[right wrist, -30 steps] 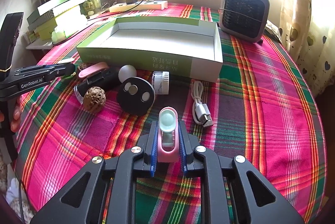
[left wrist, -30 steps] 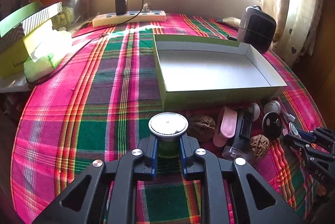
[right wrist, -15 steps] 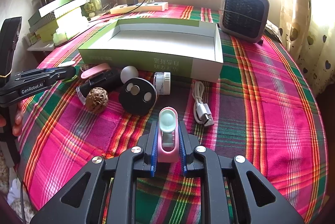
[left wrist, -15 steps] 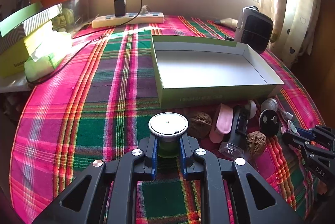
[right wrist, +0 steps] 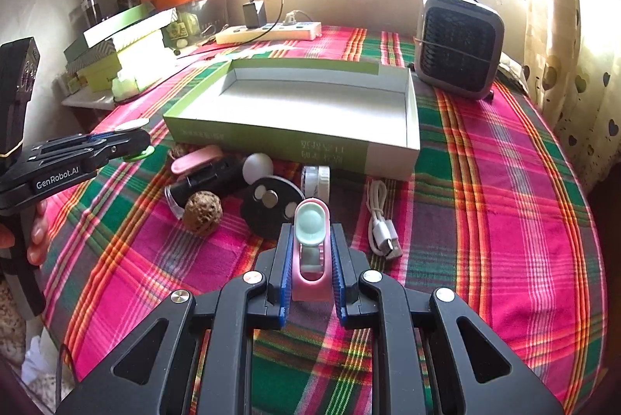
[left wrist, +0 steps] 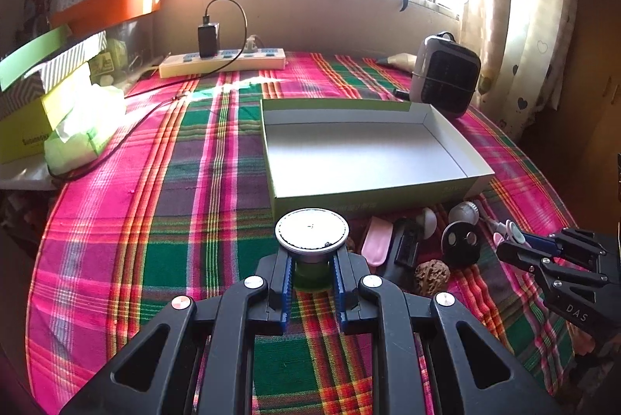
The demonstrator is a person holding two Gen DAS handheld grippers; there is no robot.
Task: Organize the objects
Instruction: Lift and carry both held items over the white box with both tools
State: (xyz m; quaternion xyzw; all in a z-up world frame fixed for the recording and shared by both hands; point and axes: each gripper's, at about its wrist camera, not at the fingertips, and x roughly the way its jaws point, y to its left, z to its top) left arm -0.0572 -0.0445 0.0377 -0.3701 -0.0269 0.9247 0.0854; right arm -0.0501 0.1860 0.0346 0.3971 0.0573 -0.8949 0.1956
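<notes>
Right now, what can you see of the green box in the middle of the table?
The green box is a shallow open tray, apparently cardboard: green outer walls with faint printed characters, plain white inside. It sits flat and lidless on the plaid tablecloth and holds nothing. The heater stands beyond its far right corner, the power strip behind it. Small items cluster along its near wall; the white cylindrical container lies close against it, contact unclear.

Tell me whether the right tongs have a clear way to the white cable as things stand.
Probably not yet: the path is open, the white cable lying bare just beside the right tongs, but they are shut on the pink clip, which must go first.
</notes>
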